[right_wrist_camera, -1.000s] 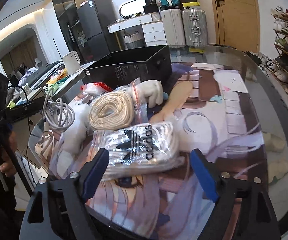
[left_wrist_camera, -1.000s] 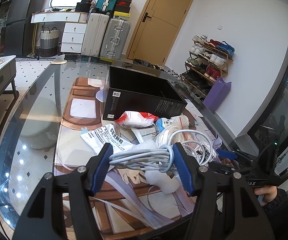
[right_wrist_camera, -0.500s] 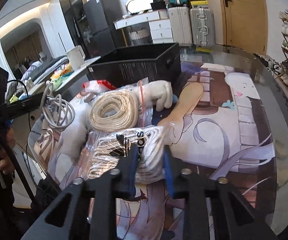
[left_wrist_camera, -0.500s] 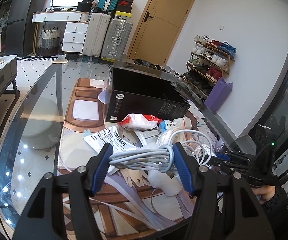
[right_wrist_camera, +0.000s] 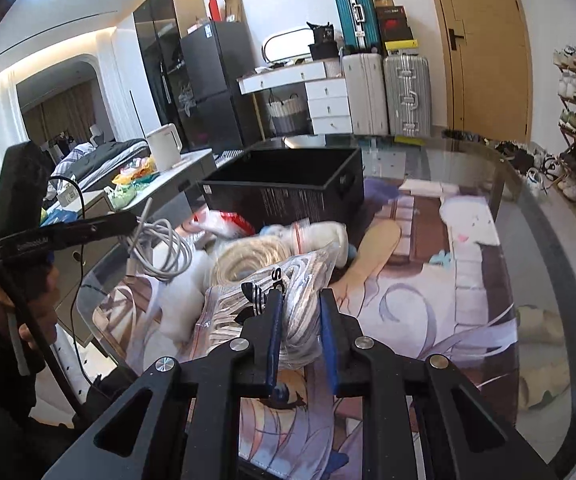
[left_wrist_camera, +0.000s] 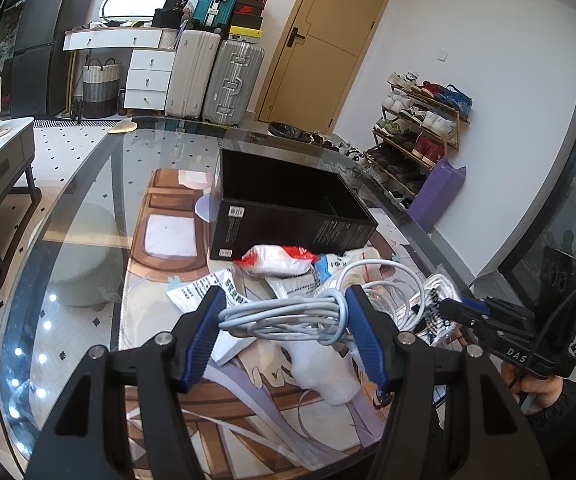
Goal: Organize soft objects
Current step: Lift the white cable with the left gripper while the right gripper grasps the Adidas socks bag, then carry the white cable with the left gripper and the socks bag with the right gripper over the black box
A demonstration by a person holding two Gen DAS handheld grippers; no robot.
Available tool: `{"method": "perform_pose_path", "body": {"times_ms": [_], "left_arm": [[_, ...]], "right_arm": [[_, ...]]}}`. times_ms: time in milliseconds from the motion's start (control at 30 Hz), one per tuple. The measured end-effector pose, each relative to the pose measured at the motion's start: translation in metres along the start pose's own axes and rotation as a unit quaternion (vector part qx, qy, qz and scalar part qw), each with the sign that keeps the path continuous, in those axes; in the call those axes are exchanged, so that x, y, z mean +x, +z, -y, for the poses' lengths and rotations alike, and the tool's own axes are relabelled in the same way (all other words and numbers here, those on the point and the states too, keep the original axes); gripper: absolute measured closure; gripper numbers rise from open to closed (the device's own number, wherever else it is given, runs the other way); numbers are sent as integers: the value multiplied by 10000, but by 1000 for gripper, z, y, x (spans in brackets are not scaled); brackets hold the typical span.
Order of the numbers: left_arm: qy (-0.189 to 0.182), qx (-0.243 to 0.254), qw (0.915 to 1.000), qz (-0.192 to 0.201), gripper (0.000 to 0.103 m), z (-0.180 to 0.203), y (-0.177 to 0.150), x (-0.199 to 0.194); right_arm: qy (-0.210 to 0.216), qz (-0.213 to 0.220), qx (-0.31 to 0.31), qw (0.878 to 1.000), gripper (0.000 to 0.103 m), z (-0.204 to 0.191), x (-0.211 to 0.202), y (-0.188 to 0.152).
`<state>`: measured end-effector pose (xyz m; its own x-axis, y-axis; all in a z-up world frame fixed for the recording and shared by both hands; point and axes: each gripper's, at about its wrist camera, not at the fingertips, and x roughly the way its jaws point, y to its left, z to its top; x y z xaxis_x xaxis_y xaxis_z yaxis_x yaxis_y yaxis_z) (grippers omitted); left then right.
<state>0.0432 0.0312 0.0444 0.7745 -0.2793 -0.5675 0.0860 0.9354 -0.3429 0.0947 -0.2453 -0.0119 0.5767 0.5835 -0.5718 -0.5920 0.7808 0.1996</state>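
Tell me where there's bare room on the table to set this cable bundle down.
Bare glass table left of the black box, and open mat right of the pile. Crowded right in front of the box.

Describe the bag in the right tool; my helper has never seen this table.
Start at the black box on the glass table. Nearer the camera lies a heap of bags; the bag is its nearest one, pinched by the right tool. Only it carries black Adidas lettering.

We read "DAS" on the right gripper's black body, and the Adidas trefoil logo with the letter "S" on the clear bag.
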Motion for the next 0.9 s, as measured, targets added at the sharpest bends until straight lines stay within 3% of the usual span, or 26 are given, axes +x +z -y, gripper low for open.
{"method": "perform_pose_path", "body": {"times_ms": [900], "left_arm": [[229,173,9987,423,42,-6,52,13]], "right_arm": [[-269,778,-64,9966,86,-1,-21,61]]}}
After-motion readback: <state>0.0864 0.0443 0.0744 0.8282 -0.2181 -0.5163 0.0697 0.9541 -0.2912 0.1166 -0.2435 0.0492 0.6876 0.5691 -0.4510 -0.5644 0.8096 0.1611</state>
